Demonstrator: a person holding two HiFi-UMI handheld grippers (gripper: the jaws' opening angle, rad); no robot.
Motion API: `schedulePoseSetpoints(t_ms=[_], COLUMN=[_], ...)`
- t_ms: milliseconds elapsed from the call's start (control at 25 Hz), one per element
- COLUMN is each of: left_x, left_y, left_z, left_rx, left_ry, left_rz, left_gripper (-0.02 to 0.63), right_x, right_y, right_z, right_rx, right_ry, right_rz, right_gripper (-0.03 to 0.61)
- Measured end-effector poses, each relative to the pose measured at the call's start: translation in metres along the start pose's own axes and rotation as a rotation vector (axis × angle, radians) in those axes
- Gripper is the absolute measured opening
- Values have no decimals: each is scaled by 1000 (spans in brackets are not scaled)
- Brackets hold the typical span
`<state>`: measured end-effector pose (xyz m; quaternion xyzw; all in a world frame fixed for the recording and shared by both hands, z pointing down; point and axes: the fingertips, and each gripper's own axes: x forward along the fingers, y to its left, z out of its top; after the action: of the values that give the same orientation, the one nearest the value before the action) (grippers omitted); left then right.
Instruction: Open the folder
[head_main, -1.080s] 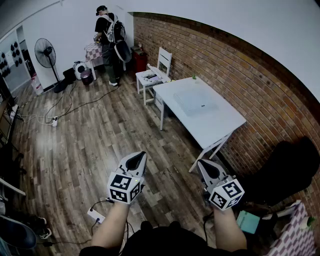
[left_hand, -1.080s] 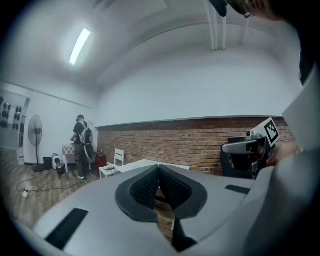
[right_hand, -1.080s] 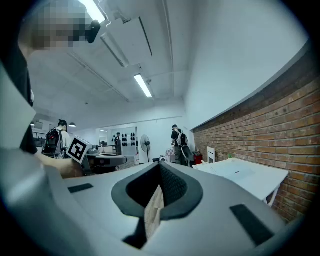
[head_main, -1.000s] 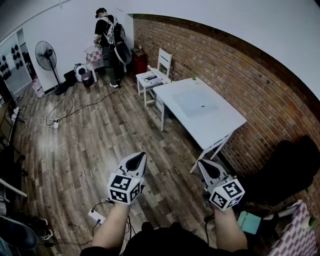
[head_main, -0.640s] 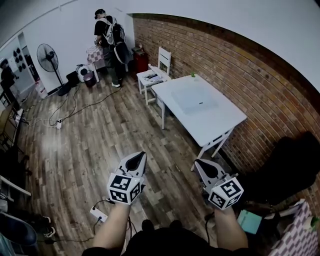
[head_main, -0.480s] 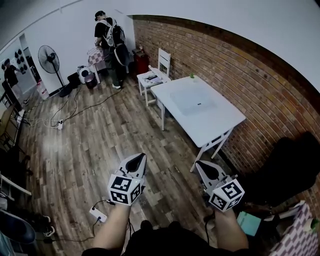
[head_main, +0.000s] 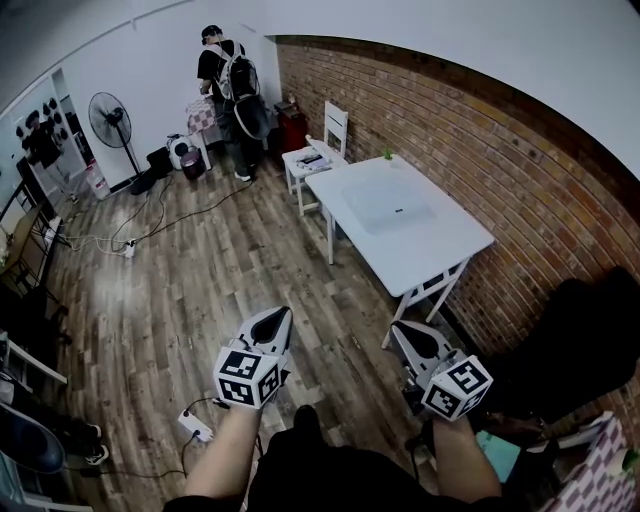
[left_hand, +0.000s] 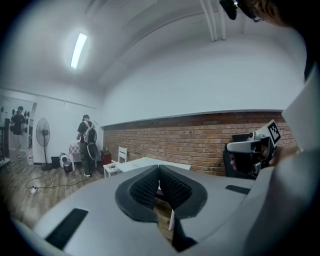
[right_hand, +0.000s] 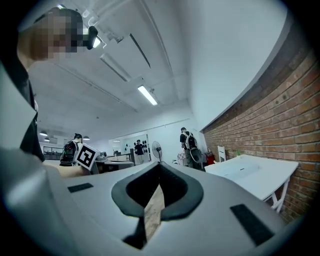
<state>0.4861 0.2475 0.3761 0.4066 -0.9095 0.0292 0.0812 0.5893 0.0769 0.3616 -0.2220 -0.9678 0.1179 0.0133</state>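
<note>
A clear, flat folder (head_main: 393, 207) lies on the white table (head_main: 440, 255) by the brick wall, well ahead of both grippers. My left gripper (head_main: 283, 313) is held over the wooden floor with its jaws shut and nothing between them; the left gripper view shows the pads (left_hand: 150, 187) meeting. My right gripper (head_main: 396, 326) hangs near the table's front leg, also shut and empty, its pads (right_hand: 172, 187) closed together. Each gripper points roughly level towards the table (right_hand: 255, 172). Neither touches the folder.
A white chair (head_main: 322, 148) stands at the table's far end. A person with a backpack (head_main: 232, 80) stands at the back wall, near a floor fan (head_main: 112, 118). A power strip (head_main: 195, 425) and cables lie on the floor. A dark seat (head_main: 570, 340) sits at right.
The room has shifted a little to the right in the head view as the person moves across the floor. Both grippers stay shut, side by side at the bottom of the view.
</note>
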Motion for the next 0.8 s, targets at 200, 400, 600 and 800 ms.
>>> schedulePoseSetpoints(t_ms=[200,400,600,800], left_x=[20,52,99,152], left_y=[2,22,54,95], left_z=[-2,-2,0,4], left_rx=[9,9,9,-7], left_ry=[6,7,16,15], left_rz=[-11,-13,-30,-58], left_gripper=[18,18,18,18], right_x=[12,39,80,134], right_y=[-16,-41,-76,-111], right_z=[-3,-9,-10,-13], right_rx=[25,42,62,89], right_ry=[3,17,13,31], right_rz=[4,-2,-25,-64], right_gripper=[17,17,17,17])
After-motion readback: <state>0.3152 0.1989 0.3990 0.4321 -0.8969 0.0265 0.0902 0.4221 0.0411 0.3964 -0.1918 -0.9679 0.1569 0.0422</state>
